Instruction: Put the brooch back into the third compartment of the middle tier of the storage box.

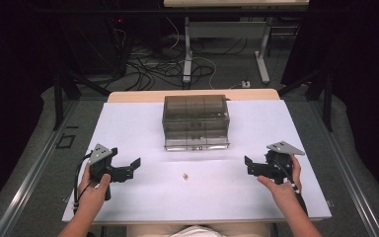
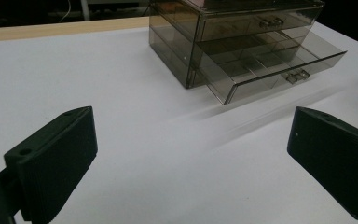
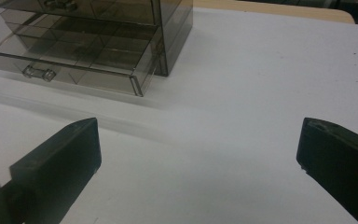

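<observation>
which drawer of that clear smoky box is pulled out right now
The bottom drawer of the smoked plastic drawer box: it sticks out toward the person past the box front, showing its dividers. The drawer above it sits flush, closed.

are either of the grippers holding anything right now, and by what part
Nothing is held. The left gripper and right gripper both hang open over the white table, apart from the drawer box.

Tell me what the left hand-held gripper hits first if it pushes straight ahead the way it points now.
Probably the pulled-out lower drawer of the smoky clear drawer box. The left hand-held gripper has its jaws wide apart, with bare white table between it and that drawer. Depth is hard to judge, so it might slide just past the drawer's front.
</observation>
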The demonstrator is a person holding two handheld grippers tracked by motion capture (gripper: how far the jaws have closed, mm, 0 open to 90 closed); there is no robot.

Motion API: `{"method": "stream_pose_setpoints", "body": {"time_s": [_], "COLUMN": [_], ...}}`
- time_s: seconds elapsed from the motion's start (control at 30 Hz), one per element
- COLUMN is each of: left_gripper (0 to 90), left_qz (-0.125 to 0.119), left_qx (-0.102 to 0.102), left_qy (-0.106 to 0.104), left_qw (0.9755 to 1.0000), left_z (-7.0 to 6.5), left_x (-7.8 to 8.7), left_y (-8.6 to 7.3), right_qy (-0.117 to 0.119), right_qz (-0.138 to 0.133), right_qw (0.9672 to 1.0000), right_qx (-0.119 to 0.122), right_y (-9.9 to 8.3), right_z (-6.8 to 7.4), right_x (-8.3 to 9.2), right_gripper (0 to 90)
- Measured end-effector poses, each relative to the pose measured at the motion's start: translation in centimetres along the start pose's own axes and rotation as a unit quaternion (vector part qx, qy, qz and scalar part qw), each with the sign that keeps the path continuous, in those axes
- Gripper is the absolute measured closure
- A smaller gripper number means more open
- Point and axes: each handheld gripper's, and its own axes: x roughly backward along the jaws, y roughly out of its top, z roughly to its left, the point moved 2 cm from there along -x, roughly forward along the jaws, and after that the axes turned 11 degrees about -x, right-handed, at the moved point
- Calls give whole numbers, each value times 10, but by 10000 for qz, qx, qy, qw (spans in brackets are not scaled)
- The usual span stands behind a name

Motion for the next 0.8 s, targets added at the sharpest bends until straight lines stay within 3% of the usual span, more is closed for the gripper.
{"method": "stream_pose_setpoints", "body": {"time_s": [0.07,0.27,0.43,0.5,0.8], "left_gripper": [19,21,21,21,21], "left_qz": [-27,-3,-14,-30,-34], "left_qx": [93,105,114,138,168], "left_qy": [-32,-41,-37,-43,-46], "left_qw": [9999,9999,9999,9999,9998], "left_z": [-1,0,0,0,-1], "left_x": [-1,0,0,1,3], "left_y": [0,0,0,0,-1], "right_qy": [18,109,122,159,439], "right_qz": [-17,88,167,194,280], "right_qw": [10000,9998,9993,9992,9981], "right_qx": [75,131,309,316,324], "right_y": [0,0,-1,-2,1], "right_z": [1,10,15,16,26], "right_x": [0,0,-1,-1,-2], "right_gripper": [0,24,108,149,177]}}
